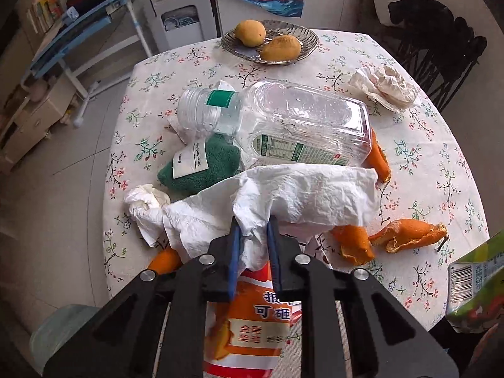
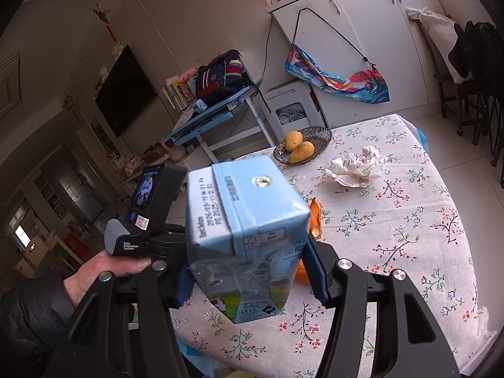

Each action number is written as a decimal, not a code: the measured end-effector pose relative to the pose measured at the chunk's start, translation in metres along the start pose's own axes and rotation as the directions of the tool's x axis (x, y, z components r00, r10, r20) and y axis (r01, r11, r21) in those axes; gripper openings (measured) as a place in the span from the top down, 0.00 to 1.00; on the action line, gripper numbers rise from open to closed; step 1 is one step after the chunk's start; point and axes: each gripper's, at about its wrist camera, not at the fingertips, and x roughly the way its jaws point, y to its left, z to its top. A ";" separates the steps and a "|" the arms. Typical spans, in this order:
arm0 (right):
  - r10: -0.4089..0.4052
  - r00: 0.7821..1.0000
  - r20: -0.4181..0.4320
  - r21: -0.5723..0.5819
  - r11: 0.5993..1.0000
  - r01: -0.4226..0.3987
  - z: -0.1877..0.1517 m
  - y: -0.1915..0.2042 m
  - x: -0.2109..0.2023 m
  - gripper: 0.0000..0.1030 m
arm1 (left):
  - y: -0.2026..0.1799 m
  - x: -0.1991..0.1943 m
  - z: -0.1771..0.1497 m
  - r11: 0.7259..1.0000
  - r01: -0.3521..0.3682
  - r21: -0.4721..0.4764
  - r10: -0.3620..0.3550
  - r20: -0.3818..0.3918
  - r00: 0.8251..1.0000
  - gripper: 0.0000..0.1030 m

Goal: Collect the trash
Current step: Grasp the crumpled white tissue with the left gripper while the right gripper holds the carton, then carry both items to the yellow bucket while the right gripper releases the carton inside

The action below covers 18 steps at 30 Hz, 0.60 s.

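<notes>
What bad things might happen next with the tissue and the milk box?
The left gripper pinches only a fold of the white tissue, so it may tear or slip free when lifted. The tissue lies against the empty plastic bottle, which might roll. The right gripper holds the milk carton tilted, so leftover milk may drip on the tablecloth.

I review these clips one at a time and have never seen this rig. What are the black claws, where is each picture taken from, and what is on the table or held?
No robot: a person holds a two-finger gripper in each hand, with a fisheye camera looking along its fingers. The left view shows the left gripper shut on a white tissue. Beyond lie a clear bottle, a green cloth, orange peels, a snack bag and a plate of fruit on the table. The right view shows the right gripper shut on a blue carton, and a crumpled tissue.
</notes>
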 end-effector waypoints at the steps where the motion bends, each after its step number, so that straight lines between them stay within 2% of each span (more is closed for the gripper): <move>1: 0.002 1.000 0.001 -0.002 1.000 -0.002 0.000 0.000 0.000 0.44 | 0.001 -0.004 0.000 1.000 0.015 -0.003 -0.015 0.017 1.000 0.93; 10: 0.000 1.000 0.011 -0.004 1.000 0.000 0.000 -0.002 -0.002 0.44 | 0.025 -0.064 -0.003 0.991 0.099 -0.095 -0.080 0.181 0.980 0.95; 12: -0.002 1.000 0.010 -0.007 1.000 0.002 0.000 -0.001 -0.003 0.44 | 0.016 -0.065 -0.003 0.999 -0.037 -0.021 0.040 0.162 0.986 0.95; 13: -0.004 1.000 0.009 -0.008 1.000 0.004 -0.001 -0.001 -0.002 0.44 | 0.011 -0.063 -0.005 0.999 -0.054 0.008 0.052 0.144 0.988 0.95; 15: -0.005 1.000 0.009 -0.005 1.000 0.005 -0.002 0.001 -0.002 0.44 | 0.011 -0.064 -0.006 0.999 -0.031 0.009 0.029 0.136 0.990 0.95; 18: -0.007 1.000 0.010 -0.015 1.000 0.007 -0.002 0.001 -0.003 0.44 | 0.019 -0.070 -0.006 0.999 0.020 -0.050 -0.012 0.155 0.988 0.95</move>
